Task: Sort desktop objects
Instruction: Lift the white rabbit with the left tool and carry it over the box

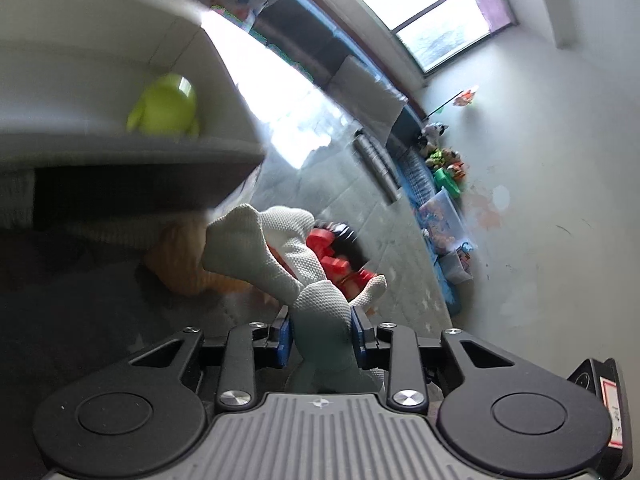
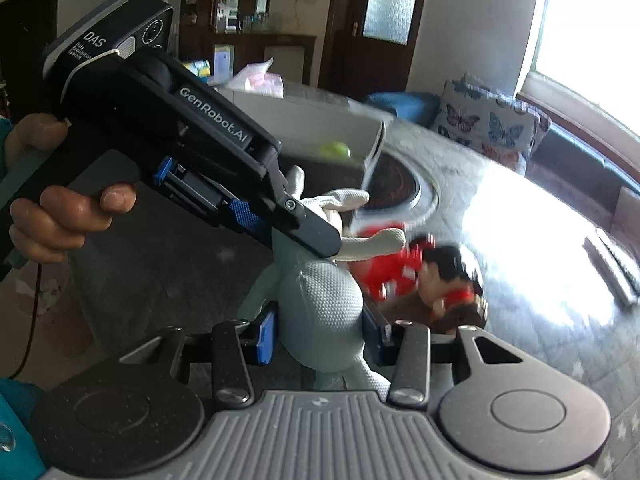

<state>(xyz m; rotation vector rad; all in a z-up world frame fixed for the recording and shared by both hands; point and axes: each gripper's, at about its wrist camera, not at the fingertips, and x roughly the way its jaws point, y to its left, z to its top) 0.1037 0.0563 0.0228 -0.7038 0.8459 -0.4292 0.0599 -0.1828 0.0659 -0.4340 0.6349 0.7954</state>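
Gripping the same plush toy [image 2: 320,300] from two sides: both sets of jaws were clenched on it. Toy was pale grey-white, waffle-knit fabric, soft rounded body with long floppy limbs or ears, held up above the table [image 2: 500,208]. Right gripper [image 2: 318,332] had blue ribbed pads [image 2: 266,334] pressed on the rounded body. Left gripper [image 1: 322,334] clamped a narrower part of the toy between its own blue pads [image 1: 284,340]; in the right wrist view its black housing read "GenRobot.AI" and "DAS", smaller print under that unreadable. A bare hand [image 2: 60,220] held its handle. Table surface was glossy, marble-like, strong window glare. A red-and-black figure [image 2: 420,272] sat on the table just beyond the toy, blurred, detail unclear. A white open box [image 1: 120,80], smooth walls, held a lime-green rounded glossy toy [image 1: 164,106]. Red-bordered label [image 1: 614,412] at the left wrist view's edge, illegible
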